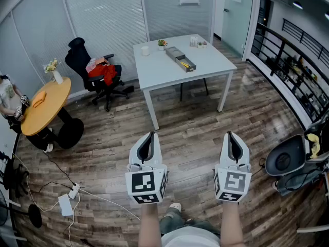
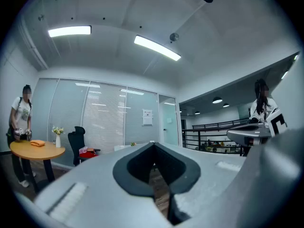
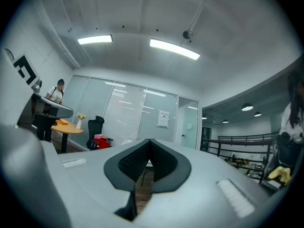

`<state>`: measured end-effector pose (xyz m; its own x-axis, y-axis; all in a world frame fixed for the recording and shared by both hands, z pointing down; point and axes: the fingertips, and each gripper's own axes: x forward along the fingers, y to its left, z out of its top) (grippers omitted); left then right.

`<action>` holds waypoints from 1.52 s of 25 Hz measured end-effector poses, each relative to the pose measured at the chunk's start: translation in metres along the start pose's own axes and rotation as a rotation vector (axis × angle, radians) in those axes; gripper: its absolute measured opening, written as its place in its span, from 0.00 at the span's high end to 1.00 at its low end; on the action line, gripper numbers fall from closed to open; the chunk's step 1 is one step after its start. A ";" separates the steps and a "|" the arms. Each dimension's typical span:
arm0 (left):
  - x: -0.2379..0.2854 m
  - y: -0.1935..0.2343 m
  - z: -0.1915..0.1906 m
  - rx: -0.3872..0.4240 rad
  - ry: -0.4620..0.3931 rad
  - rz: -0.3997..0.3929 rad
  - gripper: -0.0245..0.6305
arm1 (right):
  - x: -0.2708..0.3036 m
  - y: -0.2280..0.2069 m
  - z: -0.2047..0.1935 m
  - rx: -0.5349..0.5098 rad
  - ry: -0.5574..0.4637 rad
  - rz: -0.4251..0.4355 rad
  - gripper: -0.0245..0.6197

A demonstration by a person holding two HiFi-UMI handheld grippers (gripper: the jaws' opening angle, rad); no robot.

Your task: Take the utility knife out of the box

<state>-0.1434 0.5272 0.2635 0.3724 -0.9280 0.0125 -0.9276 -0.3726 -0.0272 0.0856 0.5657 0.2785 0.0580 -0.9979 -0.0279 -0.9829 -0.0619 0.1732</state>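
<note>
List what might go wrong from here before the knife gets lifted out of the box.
1. The box sits far off on the white table, and a cable and power strip lie on the floor to the person's left: a likely trip hazard when walking over.
2. The left gripper and right gripper are both shut and empty; reaching in like this would probably shove the contents.
3. The box looks narrow and crowded, so neighbouring items may get dragged.

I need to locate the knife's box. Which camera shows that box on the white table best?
The head view: the grey box lies on the white table, seen from above. Neither gripper view shows the box; their jaws block that area.
</note>
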 end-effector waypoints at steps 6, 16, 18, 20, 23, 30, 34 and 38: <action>0.002 0.006 -0.001 0.004 0.004 0.008 0.96 | 0.004 0.003 -0.001 -0.001 0.006 -0.002 0.93; 0.019 0.027 -0.007 -0.001 0.013 0.007 0.96 | 0.025 0.019 -0.003 -0.001 0.018 -0.003 0.93; 0.025 0.034 -0.009 0.000 0.017 0.005 0.96 | 0.032 0.023 -0.005 0.005 0.019 -0.003 0.93; 0.031 0.042 -0.011 -0.005 0.018 0.003 0.96 | 0.040 0.028 -0.007 0.010 0.023 -0.001 0.93; 0.040 0.056 -0.013 -0.008 0.018 0.001 0.96 | 0.052 0.036 -0.010 0.006 0.030 0.006 0.92; 0.062 0.070 -0.015 0.001 0.017 -0.025 0.96 | 0.074 0.050 -0.013 0.009 0.029 0.021 0.80; 0.072 0.071 -0.018 -0.006 0.028 -0.038 0.96 | 0.085 0.058 -0.015 0.010 0.039 0.067 0.70; 0.084 0.076 -0.024 -0.016 0.040 -0.034 0.96 | 0.097 0.060 -0.019 -0.005 0.043 0.082 0.56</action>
<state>-0.1837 0.4209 0.2869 0.4027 -0.9138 0.0534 -0.9148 -0.4038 -0.0101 0.0353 0.4644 0.3054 -0.0146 -0.9995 0.0290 -0.9839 0.0195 0.1777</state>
